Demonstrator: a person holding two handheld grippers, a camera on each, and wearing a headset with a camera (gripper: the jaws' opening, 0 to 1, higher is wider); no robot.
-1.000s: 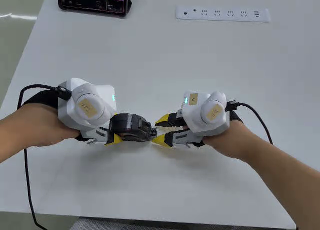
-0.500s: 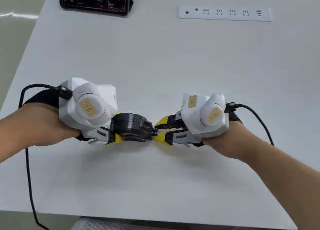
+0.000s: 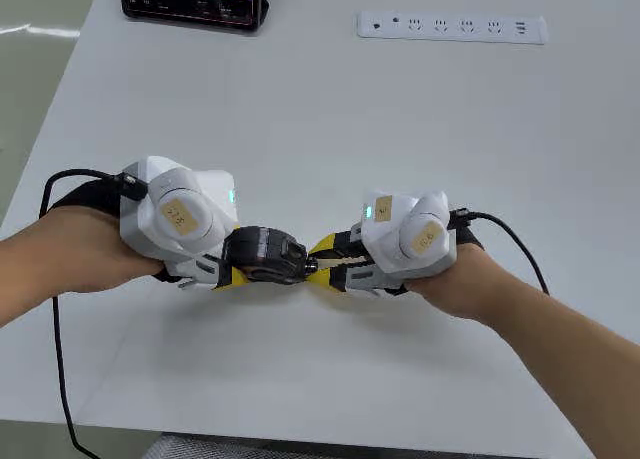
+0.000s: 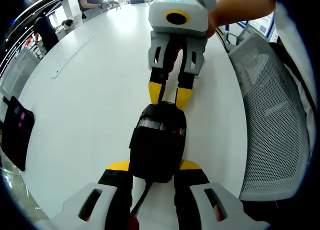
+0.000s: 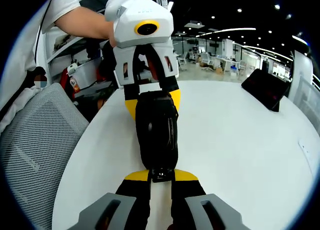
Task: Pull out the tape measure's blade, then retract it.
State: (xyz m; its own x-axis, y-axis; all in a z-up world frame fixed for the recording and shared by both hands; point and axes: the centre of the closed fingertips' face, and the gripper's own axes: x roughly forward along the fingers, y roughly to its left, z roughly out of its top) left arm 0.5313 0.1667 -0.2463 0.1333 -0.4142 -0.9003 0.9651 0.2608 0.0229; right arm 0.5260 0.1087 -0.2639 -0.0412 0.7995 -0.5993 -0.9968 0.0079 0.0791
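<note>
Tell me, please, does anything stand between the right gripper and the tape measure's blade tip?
Nothing visible does. The right gripper has its fingers closed on the blade tip of the tape measure, whose case the left gripper grips on the table.

The left gripper has a chunky white body and black fingers with yellow tips. On its round cap is a tan sticker, with a small green light beside it. A black cable comes out of its back. The right gripper, facing the left gripper, looks the same.
</note>
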